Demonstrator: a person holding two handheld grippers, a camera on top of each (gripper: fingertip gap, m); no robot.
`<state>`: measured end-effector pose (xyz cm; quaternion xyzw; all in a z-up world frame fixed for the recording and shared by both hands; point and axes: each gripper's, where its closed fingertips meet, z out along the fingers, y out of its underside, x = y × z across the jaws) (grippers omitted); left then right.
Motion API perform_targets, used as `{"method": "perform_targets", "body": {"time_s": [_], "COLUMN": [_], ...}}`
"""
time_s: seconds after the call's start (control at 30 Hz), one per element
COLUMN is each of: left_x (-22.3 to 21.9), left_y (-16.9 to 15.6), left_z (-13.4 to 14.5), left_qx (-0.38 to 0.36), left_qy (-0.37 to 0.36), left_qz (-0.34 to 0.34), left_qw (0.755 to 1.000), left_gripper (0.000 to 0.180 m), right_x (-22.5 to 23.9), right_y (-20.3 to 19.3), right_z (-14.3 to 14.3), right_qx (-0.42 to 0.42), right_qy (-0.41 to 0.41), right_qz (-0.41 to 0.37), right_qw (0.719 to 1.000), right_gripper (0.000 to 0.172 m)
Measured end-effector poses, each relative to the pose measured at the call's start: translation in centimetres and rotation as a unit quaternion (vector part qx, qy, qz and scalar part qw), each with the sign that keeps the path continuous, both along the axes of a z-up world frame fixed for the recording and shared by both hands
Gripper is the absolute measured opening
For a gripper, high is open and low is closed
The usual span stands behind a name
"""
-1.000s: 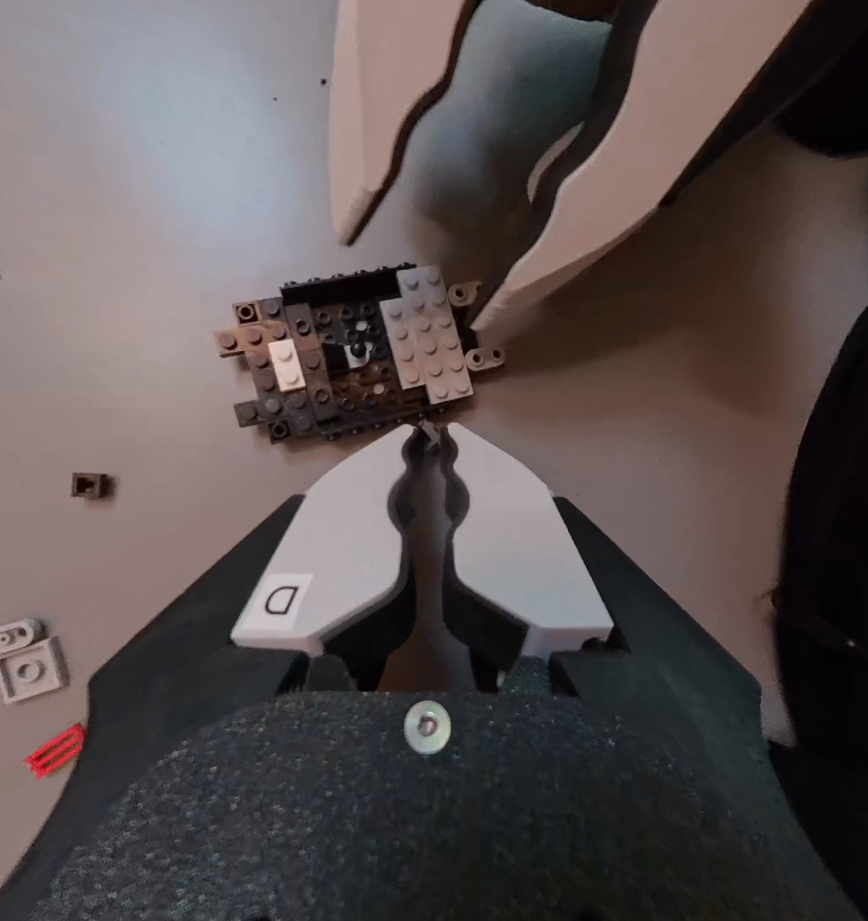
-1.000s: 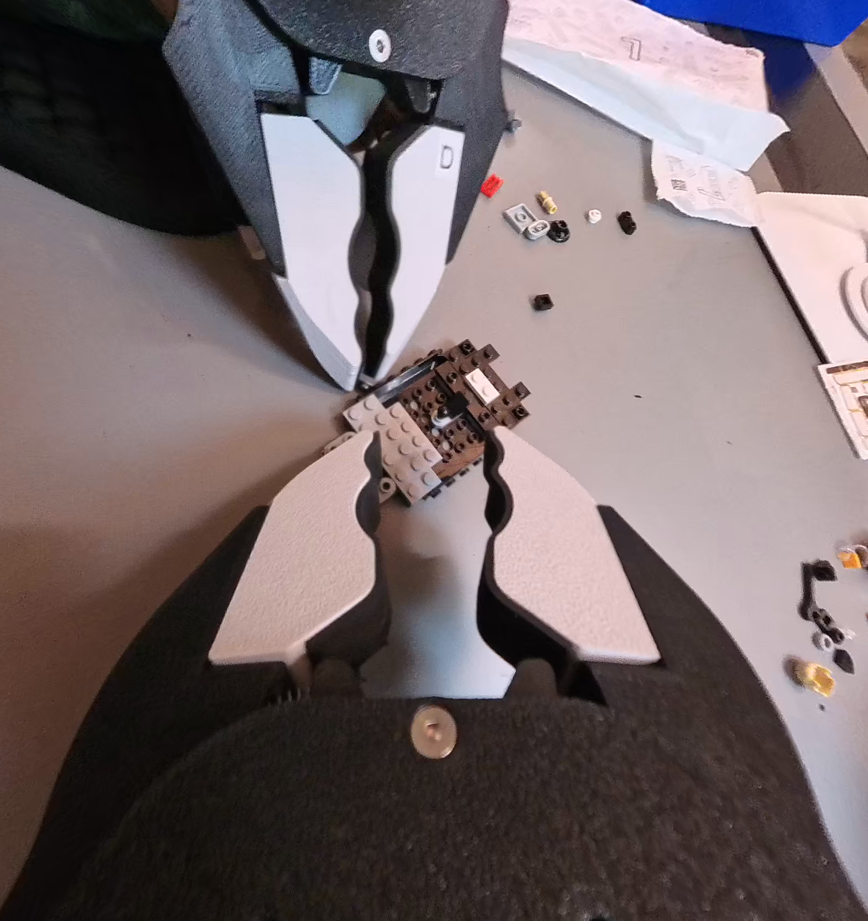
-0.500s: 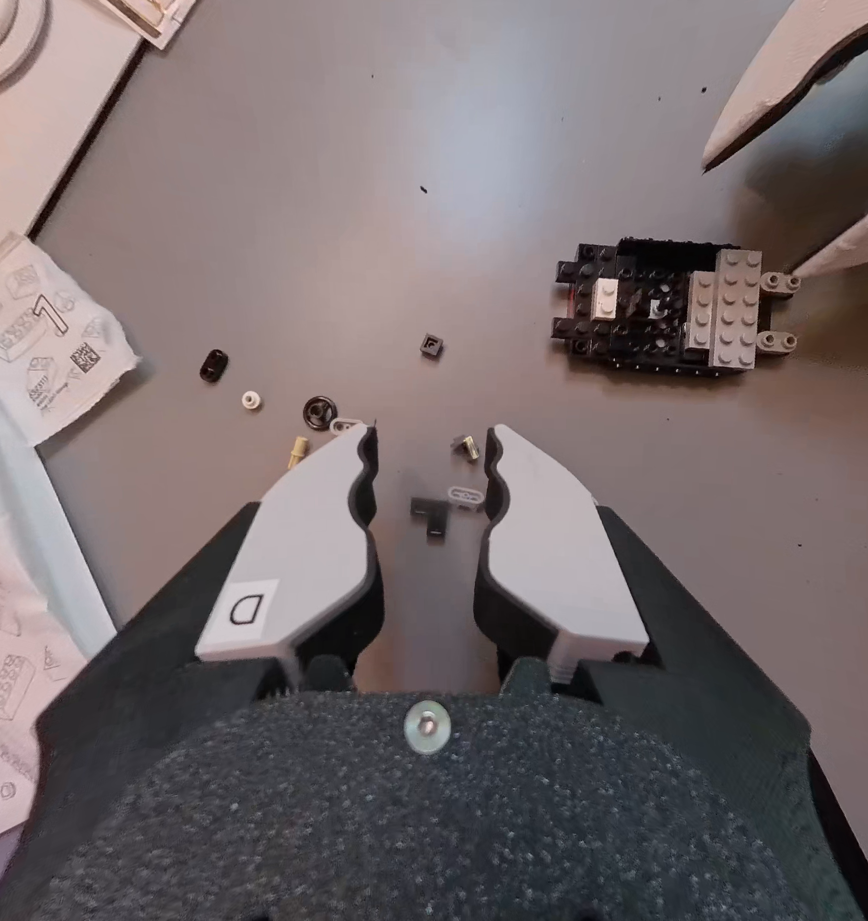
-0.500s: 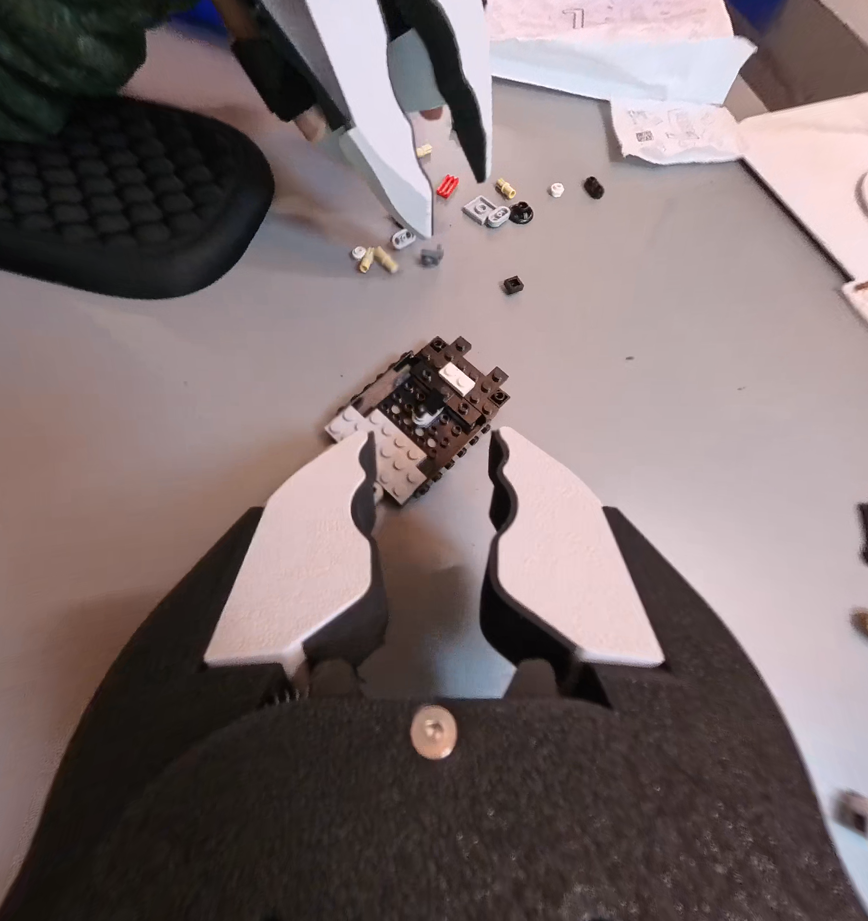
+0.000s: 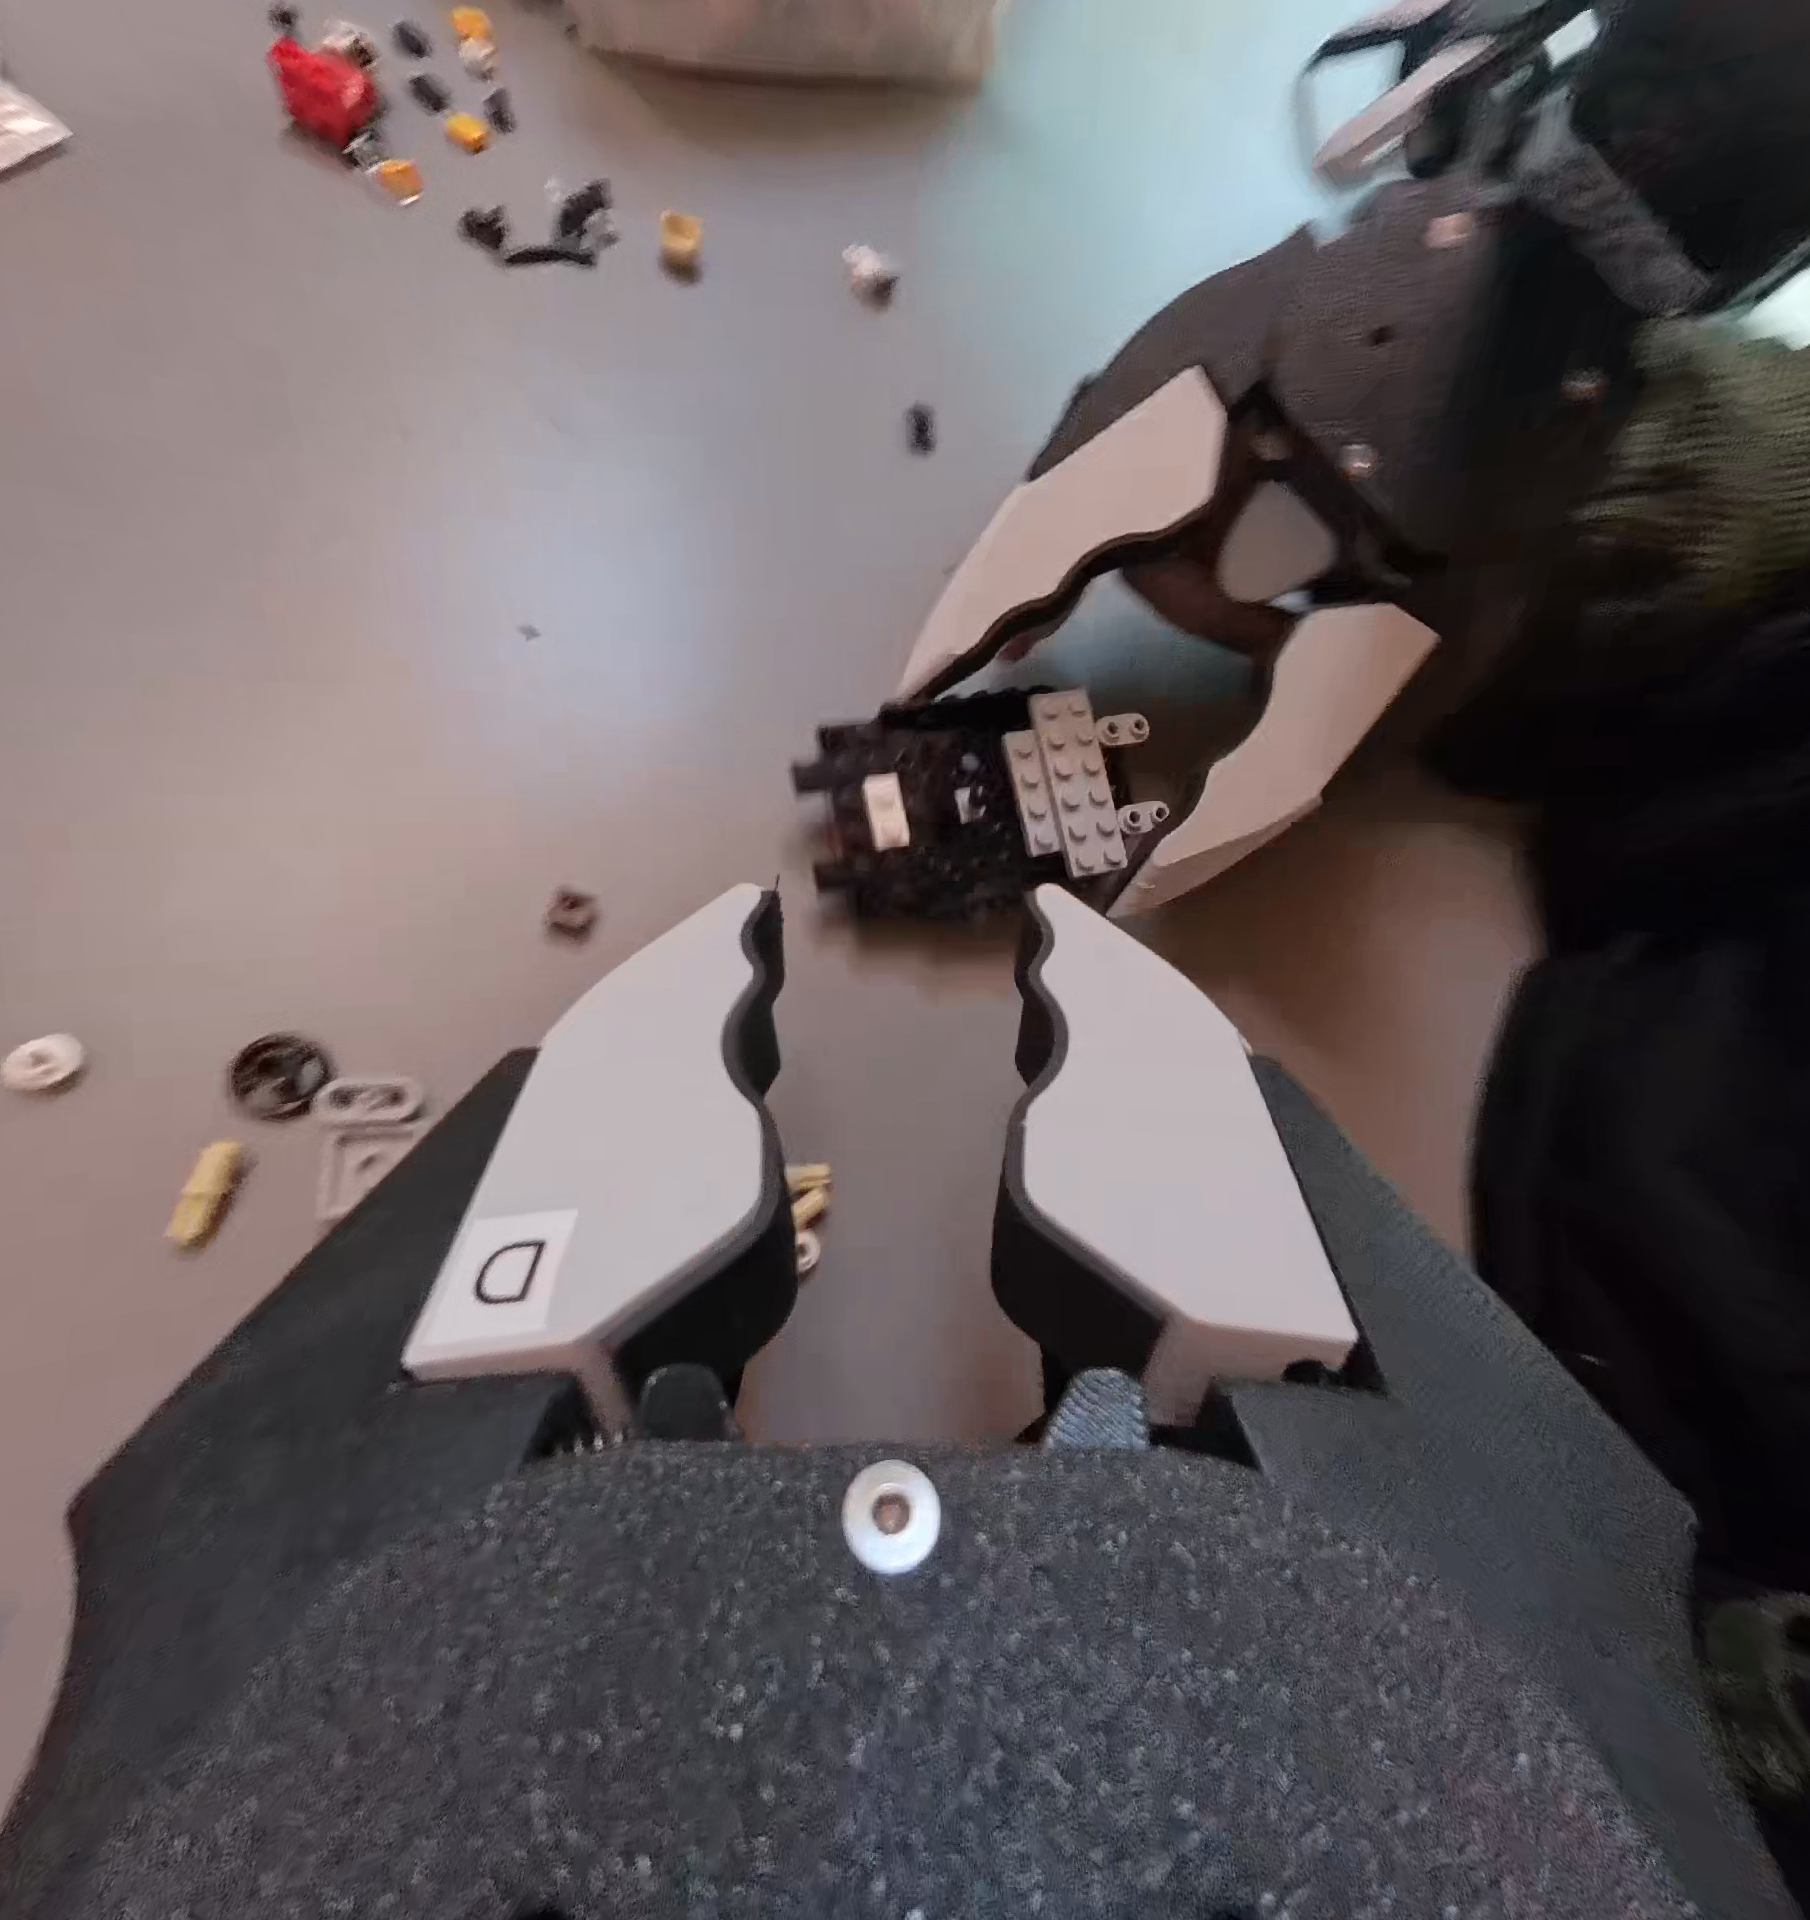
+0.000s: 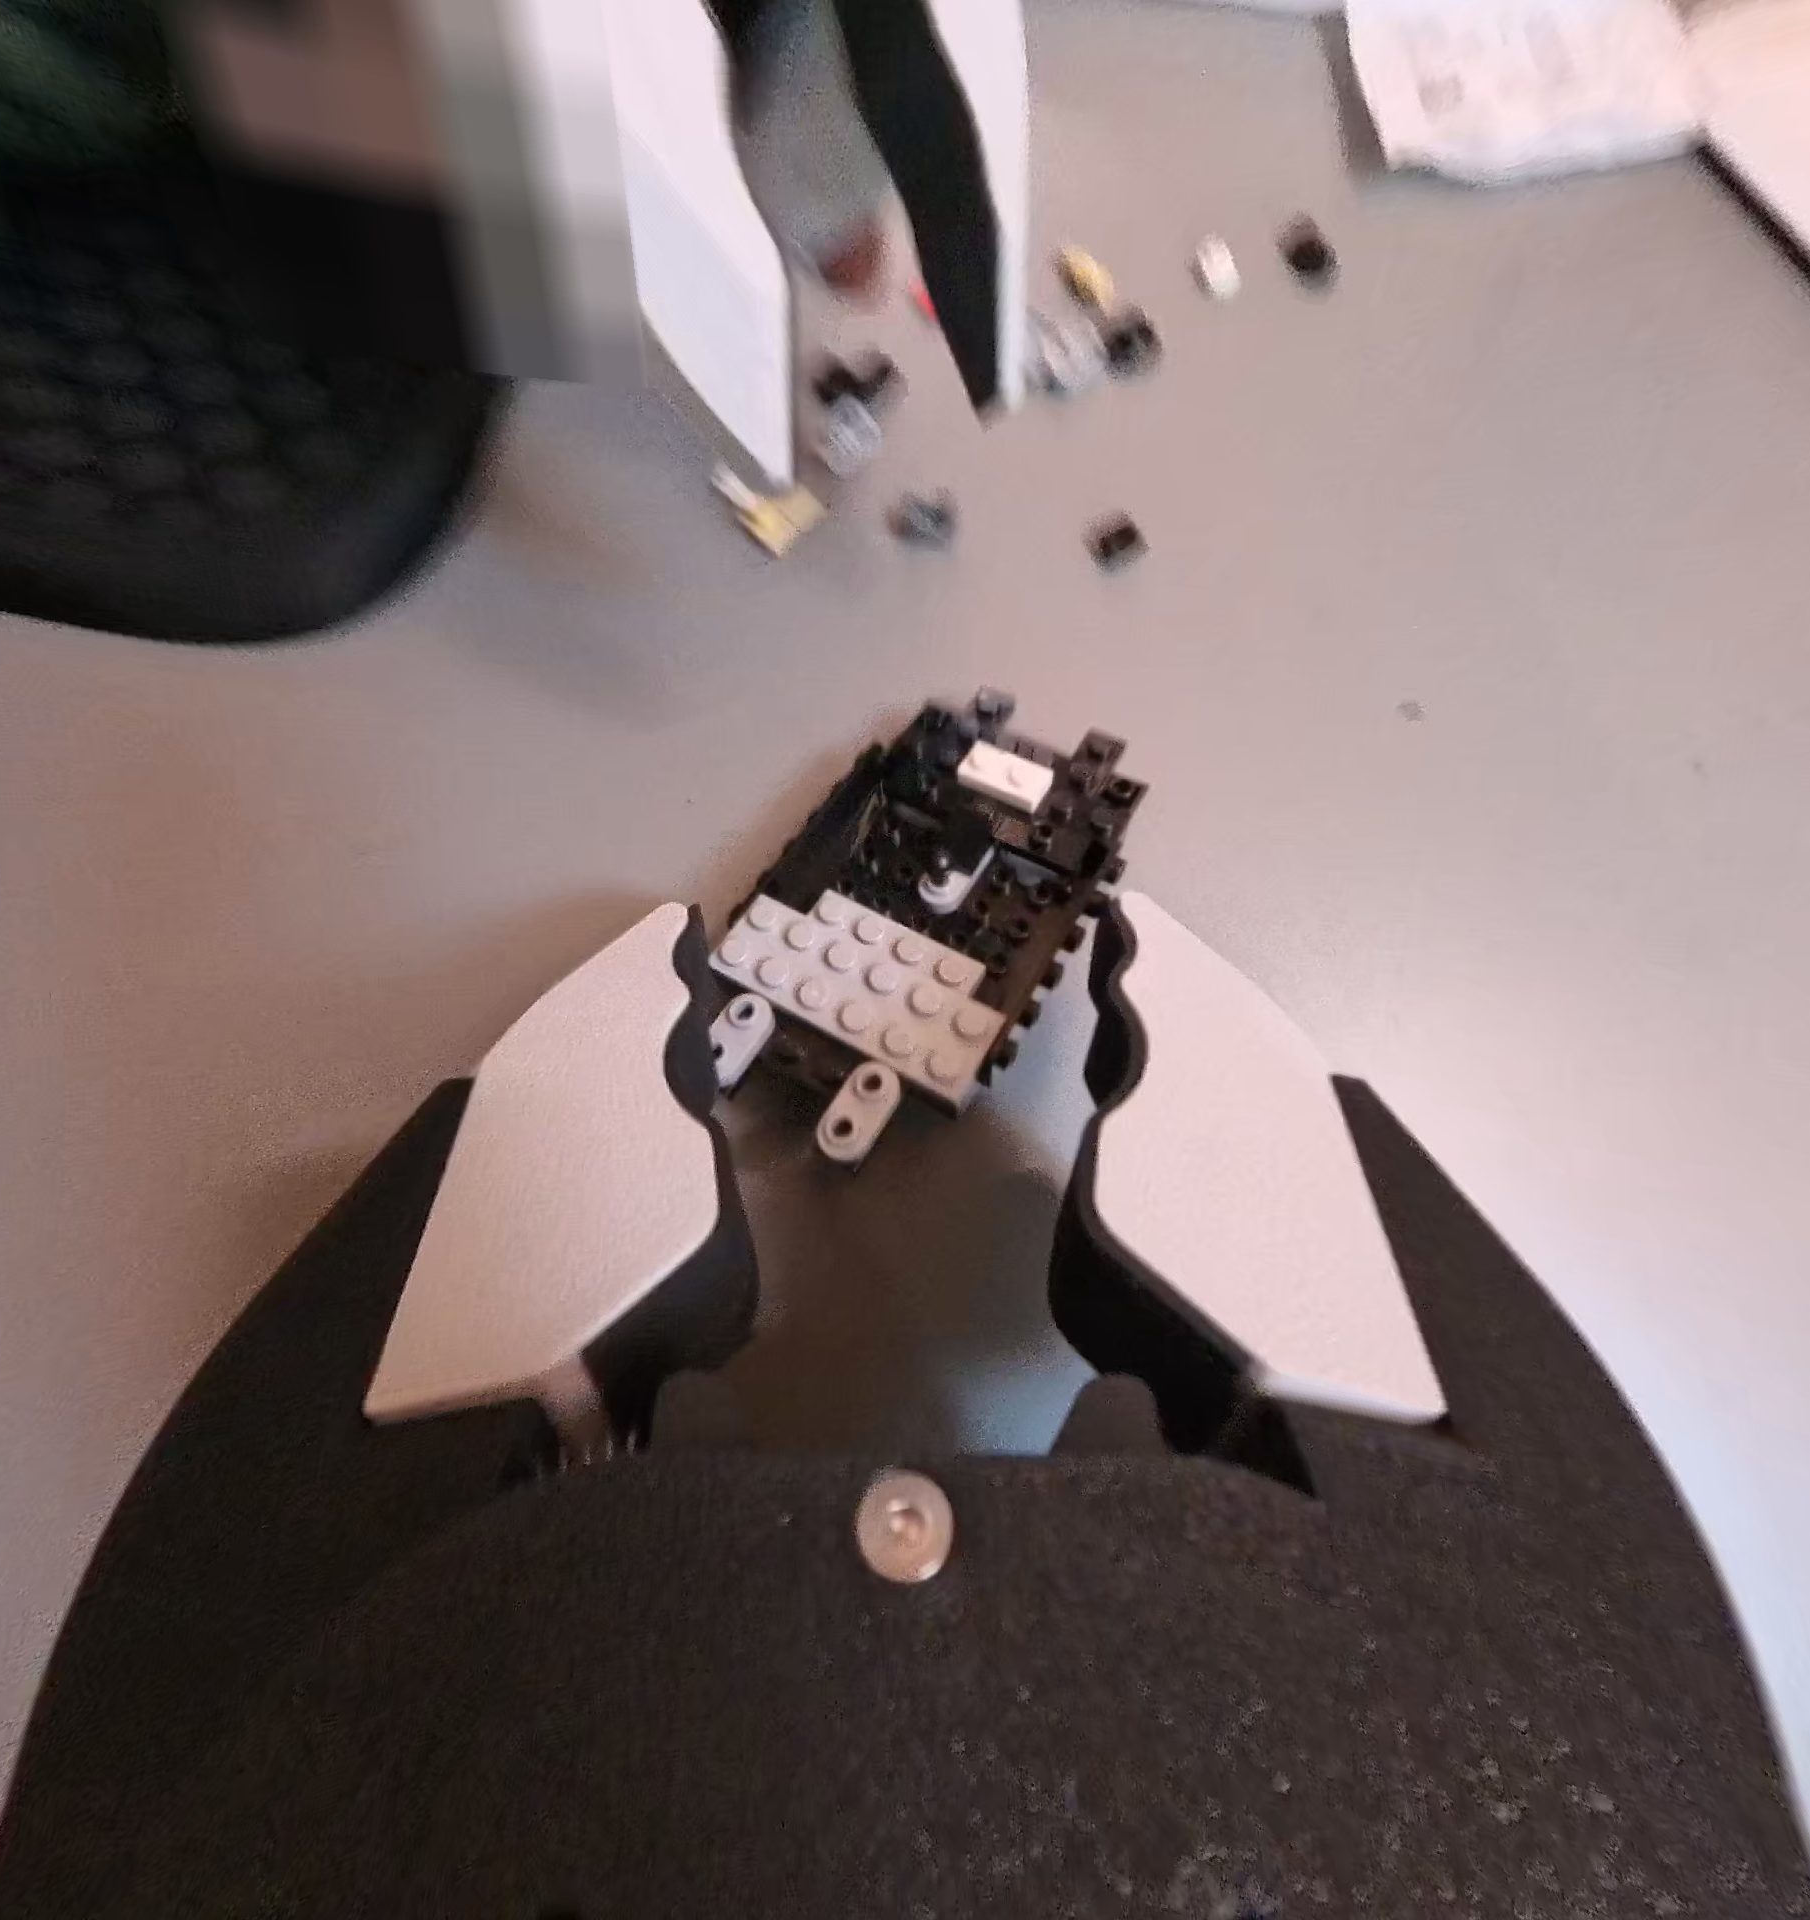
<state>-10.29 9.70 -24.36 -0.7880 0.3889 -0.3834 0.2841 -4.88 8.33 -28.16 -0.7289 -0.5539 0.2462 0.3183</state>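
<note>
A small black brick model (image 5: 942, 821) with a grey studded plate at one end and a white tile lies on the grey table (image 5: 361, 520). My left gripper (image 5: 901, 914) is open and empty, its tips just short of the model's near side. My right gripper (image 6: 901, 914) is open wide and straddles the model's (image 6: 942, 914) grey end. Its left pad (image 6: 688, 966) is at the grey plate's corner and its right pad (image 6: 1114, 956) is close beside the black side. I cannot see either pad press. In the left wrist view its fingers (image 5: 1067, 540) flank the model. The left gripper (image 6: 880, 436) shows blurred farther off.
Loose small parts lie left of my left gripper: a tan peg (image 5: 205, 1195), a black ring (image 5: 277, 1070), a white disc (image 5: 44, 1060). Red, orange and black pieces (image 5: 324, 83) lie at the far edge. A black mesh cushion (image 6: 153, 416) and papers (image 6: 1503, 94) border the table. My hands' fingertips stand some 8 centimeters from each other.
My left gripper opened from nearly shut, swung out over the loose parts, then back toward the model. My right gripper's jaws widened and moved forward around the model's grey end.
</note>
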Motion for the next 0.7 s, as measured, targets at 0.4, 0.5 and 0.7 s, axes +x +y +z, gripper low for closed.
{"method": "perform_targets", "body": {"time_s": [0.4, 0.5, 0.7], "left_x": [5.4, 6.2, 5.9], "left_y": [-4.5, -4.6, -4.0], "left_z": [8.0, 9.4, 9.5], "left_qx": [0.022, 0.025, 0.110], "left_qy": [-0.295, -0.333, -0.294], "left_qz": [-0.140, -0.135, -0.104], "left_qw": [0.945, 0.933, 0.944], "left_gripper": [0.070, 0.070, 0.063], "right_x": [0.0, -0.5, -0.3], "right_y": [-3.6, -4.3, -3.8], "right_z": [12.3, 13.0, 11.6], "right_qx": [-0.130, -0.113, -0.095], "right_qy": [0.404, 0.419, 0.382], "right_qz": [0.135, 0.145, 0.136], "right_qw": [0.895, 0.889, 0.909], "right_gripper": [0.069, 0.069, 0.061]}}
